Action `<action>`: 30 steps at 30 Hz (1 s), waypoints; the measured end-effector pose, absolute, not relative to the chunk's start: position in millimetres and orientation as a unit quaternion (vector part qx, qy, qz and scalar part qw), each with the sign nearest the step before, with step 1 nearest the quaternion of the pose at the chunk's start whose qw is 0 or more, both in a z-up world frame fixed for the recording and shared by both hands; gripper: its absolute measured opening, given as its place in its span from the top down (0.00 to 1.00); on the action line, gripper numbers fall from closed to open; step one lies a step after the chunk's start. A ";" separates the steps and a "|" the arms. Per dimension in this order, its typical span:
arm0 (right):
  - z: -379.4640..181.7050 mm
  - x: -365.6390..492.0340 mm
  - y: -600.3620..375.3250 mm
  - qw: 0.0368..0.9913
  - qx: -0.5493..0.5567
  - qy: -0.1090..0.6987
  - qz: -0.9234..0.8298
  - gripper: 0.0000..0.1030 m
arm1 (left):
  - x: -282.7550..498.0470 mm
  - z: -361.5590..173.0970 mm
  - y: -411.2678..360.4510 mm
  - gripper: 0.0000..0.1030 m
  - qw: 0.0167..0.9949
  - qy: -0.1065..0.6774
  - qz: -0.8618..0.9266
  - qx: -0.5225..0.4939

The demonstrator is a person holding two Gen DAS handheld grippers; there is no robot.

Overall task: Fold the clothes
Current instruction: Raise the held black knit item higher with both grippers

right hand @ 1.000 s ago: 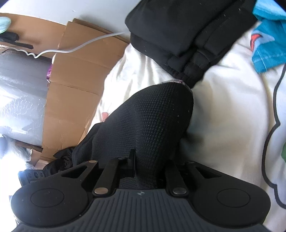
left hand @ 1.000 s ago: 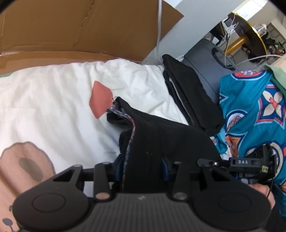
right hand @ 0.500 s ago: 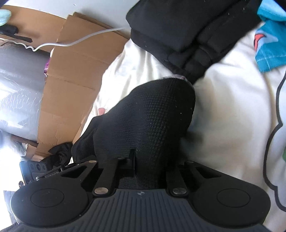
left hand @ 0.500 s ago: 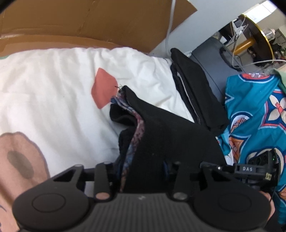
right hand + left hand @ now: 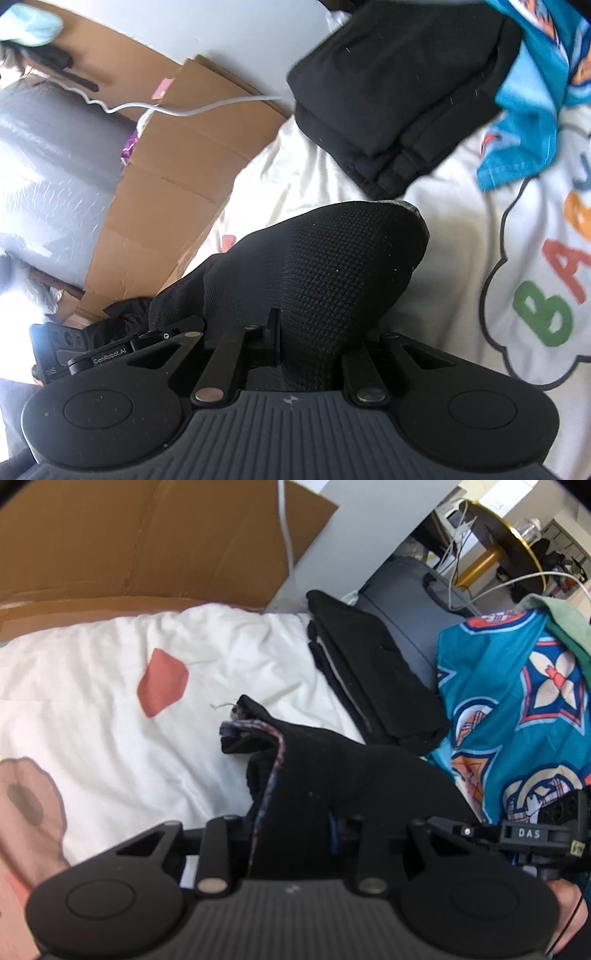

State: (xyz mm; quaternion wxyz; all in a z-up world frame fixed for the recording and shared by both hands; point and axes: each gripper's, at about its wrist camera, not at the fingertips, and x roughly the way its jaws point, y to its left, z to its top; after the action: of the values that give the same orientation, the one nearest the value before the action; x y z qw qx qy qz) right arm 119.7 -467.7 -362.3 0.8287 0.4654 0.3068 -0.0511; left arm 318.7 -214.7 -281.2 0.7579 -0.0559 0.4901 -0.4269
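The black knit garment [image 5: 332, 775] has lifted off the quilt [image 5: 92, 709]; left gripper [image 5: 291, 834], its jaws just closing, and nearly-shut right gripper [image 5: 306, 350] both pinch its waffle-textured fabric.

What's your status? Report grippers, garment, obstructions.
Left gripper just closing, black knit garment between its jaws. Right gripper shut on same garment. Folded black stack and teal patterned cloth just beyond.

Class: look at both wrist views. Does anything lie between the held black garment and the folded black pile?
Nothing visible does. Both grippers, left and right, grip the garment; only bare white sheet separates it from the pile.
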 end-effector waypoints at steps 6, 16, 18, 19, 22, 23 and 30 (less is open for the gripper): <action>-327.7 110.4 -456.5 0.853 0.432 0.292 -0.031 0.90 | 297.7 -258.9 -197.8 0.71 0.773 0.472 -0.417 -0.070; -269.8 87.0 -437.0 0.876 0.391 0.283 -0.008 0.90 | 261.7 -223.3 -173.0 0.72 0.789 0.442 -0.415 -0.095; -256.1 83.3 -434.3 0.881 0.383 0.279 -0.006 0.90 | 255.9 -215.4 -168.5 0.72 0.791 0.435 -0.418 -0.100; -249.8 81.8 -433.0 0.883 0.379 0.276 -0.005 0.90 | 252.8 -211.2 -166.3 0.72 0.793 0.431 -0.419 -0.103; -229.9 77.0 -428.0 0.891 0.366 0.268 -0.001 0.90 | 244.0 -196.8 -158.7 0.72 0.798 0.417 -0.421 -0.110; -223.4 75.4 -425.9 0.894 0.361 0.266 0.001 0.90 | 241.2 -191.7 -155.9 0.72 0.800 0.413 -0.421 -0.111; -190.0 66.3 -408.7 0.904 0.341 0.257 0.018 0.90 | 223.1 -162.0 -134.7 0.73 0.815 0.389 -0.414 -0.116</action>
State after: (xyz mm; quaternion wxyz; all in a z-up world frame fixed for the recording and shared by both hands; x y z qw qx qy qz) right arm 66.3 -408.7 -190.0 0.9041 0.3411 0.2569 0.0178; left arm 223.1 -134.7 -162.0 0.8147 -0.1163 0.3886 -0.4143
